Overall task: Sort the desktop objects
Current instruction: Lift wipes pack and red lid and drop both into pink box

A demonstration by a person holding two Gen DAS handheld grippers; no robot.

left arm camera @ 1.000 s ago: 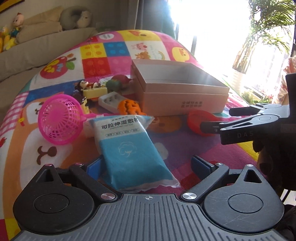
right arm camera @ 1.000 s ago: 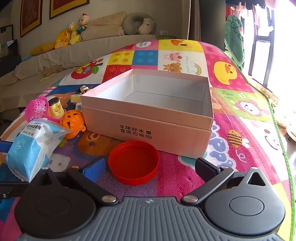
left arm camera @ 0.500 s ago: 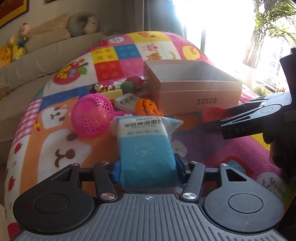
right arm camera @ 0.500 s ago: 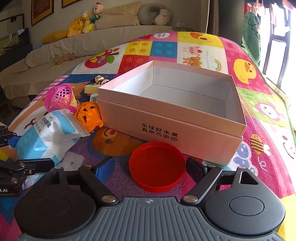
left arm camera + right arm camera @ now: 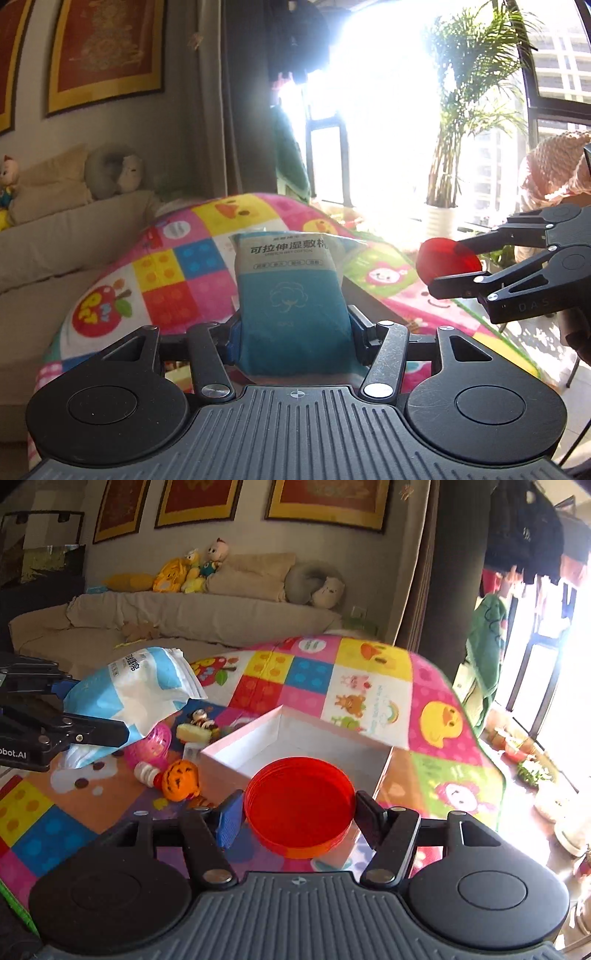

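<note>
The left gripper (image 5: 293, 328) is clamped on a blue-and-white wipes pack (image 5: 291, 295), which stands upright between its fingers, squeezed at the lower half, the printed top rising above and beyond the tips, clear of the mat (image 5: 173, 269). The right gripper (image 5: 299, 814) grips a red lid (image 5: 299, 806) by opposite edges of its rim, the hollow side facing up, held off the surface between the blue pad (image 5: 229, 821) and the dark one. Past the right fingertips, just beyond and below the lid, sits an open white box (image 5: 240, 747) on the patchwork mat. To the left of those fingers lie an orange pumpkin toy (image 5: 180, 780), a pink mesh ball (image 5: 149, 746) and a cluster of small toys (image 5: 197, 725), all outside the box. From the left wrist camera, the right gripper shows off to the right of the fingers with the lid pinched in it; from the right wrist camera, the left gripper enters at far left with the pack. A sofa (image 5: 177, 618) runs behind the mat.
</note>
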